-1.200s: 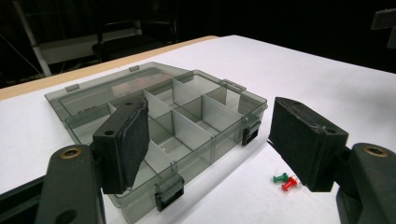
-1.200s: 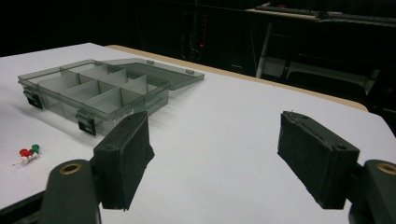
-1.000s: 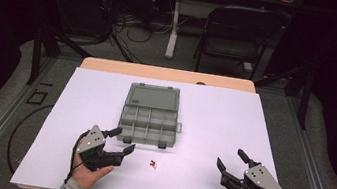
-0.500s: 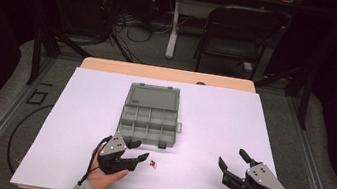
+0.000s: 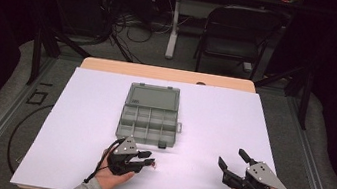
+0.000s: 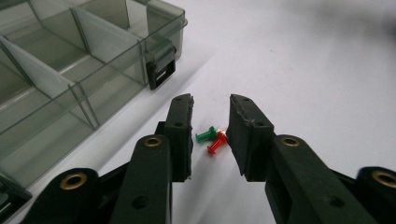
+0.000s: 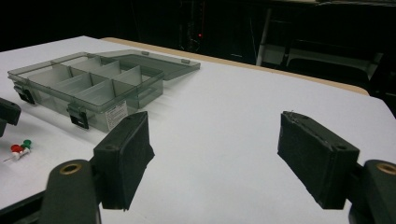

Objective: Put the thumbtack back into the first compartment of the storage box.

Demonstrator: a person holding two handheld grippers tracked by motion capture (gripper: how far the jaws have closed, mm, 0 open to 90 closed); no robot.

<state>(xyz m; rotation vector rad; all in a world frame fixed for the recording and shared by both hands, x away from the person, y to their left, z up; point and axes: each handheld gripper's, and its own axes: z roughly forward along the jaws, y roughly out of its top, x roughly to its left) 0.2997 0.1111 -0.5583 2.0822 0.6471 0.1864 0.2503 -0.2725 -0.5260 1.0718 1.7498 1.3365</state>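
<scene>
Near the front edge of the table [image 5: 78,111], left of its middle, the left claw [image 6: 211,135] is held low with its jaws parted, nothing clamped. Between the padded black jaw faces two pushpins lie on the white surface: a green pushpin [image 6: 205,136] and a red pushpin [image 6: 216,142], touching each other, with a little bare surface on either side between them and the jaws. Against the picture one second ago, this claw is seen shifted rightward along the front edge, up to the pins.

Toward the front right corner, the right claw [image 5: 235,165] is held wide apart and empty, well away from the pins, with broad bare table around it; it is placed much as it was a second ago.

Farther back, near the table's middle, a translucent grey plastic organizer box [image 5: 148,122] lies with its hinged lid [image 5: 153,96] folded open toward the far edge. Straight dividers form rectangular compartments, and a dark latch [image 6: 159,73] is seen on its front wall, close behind the pins.
</scene>
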